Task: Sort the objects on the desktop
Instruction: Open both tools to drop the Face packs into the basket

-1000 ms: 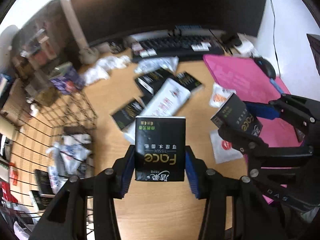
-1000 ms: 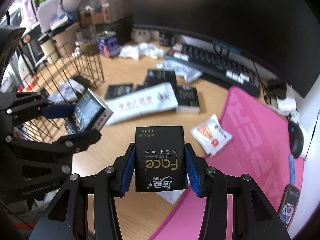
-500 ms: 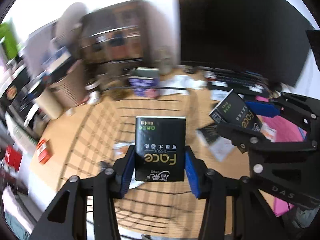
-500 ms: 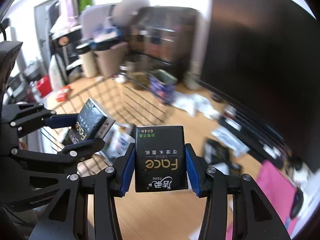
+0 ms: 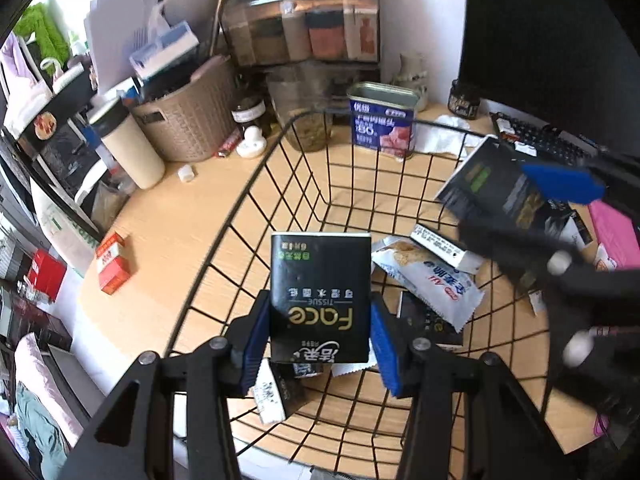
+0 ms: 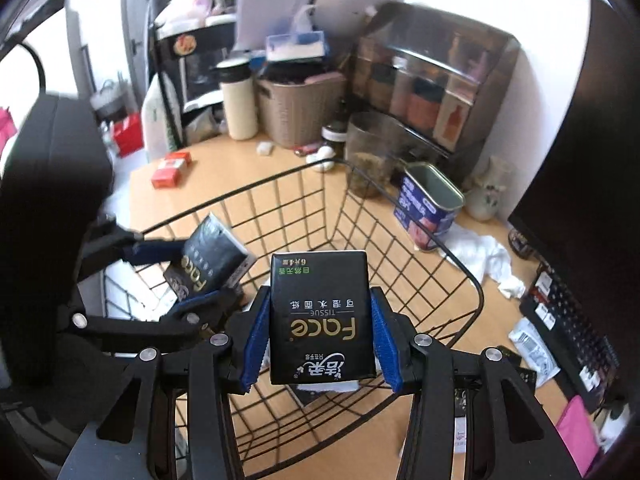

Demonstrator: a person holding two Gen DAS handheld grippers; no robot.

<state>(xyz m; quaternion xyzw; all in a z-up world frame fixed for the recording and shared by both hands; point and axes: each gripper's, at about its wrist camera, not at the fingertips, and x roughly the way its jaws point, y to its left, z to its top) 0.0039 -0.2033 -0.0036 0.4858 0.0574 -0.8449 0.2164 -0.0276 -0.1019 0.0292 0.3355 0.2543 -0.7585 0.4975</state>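
Both black tissue packs, one clamped in the left gripper [image 5: 318, 336] and one in the right gripper [image 6: 320, 340], have been carried from above the cluttered desk by the keyboard to above the wire basket [image 5: 248, 208], where other packets lie.

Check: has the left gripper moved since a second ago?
Yes. The left gripper, shut on its tissue pack, swung from over the desk clutter near the keyboard to above the wire basket.
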